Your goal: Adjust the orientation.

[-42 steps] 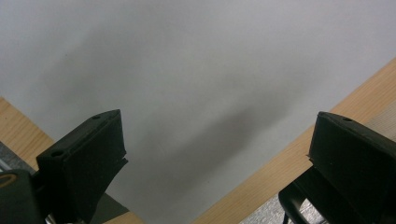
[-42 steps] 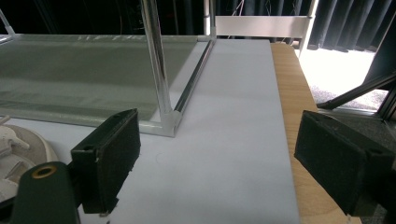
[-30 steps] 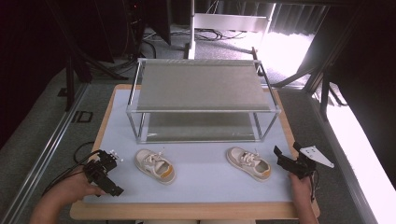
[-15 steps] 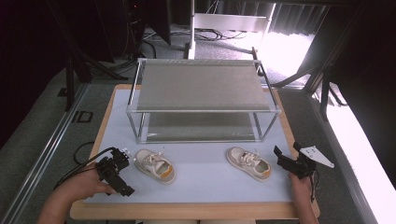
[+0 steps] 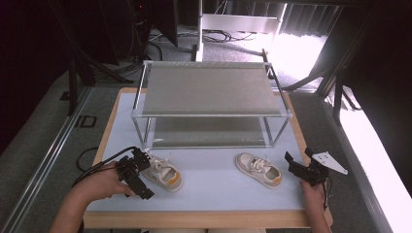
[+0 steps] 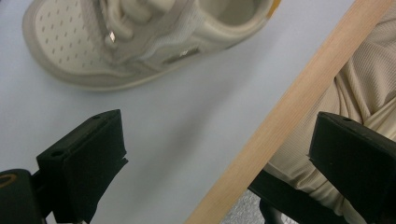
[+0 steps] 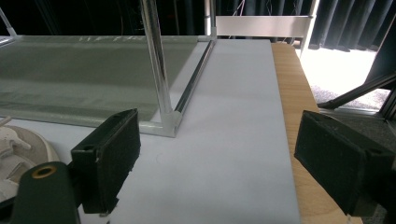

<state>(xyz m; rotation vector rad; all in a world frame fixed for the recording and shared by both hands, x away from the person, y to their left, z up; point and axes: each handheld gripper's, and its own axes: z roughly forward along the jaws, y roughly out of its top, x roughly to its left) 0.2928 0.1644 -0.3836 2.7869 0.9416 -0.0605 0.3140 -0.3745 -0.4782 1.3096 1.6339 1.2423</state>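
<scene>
Two small beige shoes with orange heels lie on the pale blue mat in front of a two-shelf metal rack (image 5: 209, 92). My left gripper (image 5: 141, 174) is open, right beside the left shoe (image 5: 165, 174). In the left gripper view that shoe (image 6: 140, 42) lies beyond the wide-apart jaws of the gripper (image 6: 217, 126). My right gripper (image 5: 298, 158) is open, a short way right of the right shoe (image 5: 259, 170). In the right gripper view the gripper (image 7: 219, 123) faces the rack's corner post (image 7: 161, 70), with the shoe's toe (image 7: 18, 149) at the left edge.
The table's wooden front edge (image 6: 289, 107) runs diagonally between the left jaws, with the person's beige clothing (image 6: 369, 93) beyond it. The rack's lower shelf (image 7: 84, 74) sits just above the mat. Bare mat (image 7: 233, 116) stretches to the right of the rack.
My left gripper has moved right across the mat, from the table's left edge up to the left shoe. The right gripper and both shoes have stayed put.
</scene>
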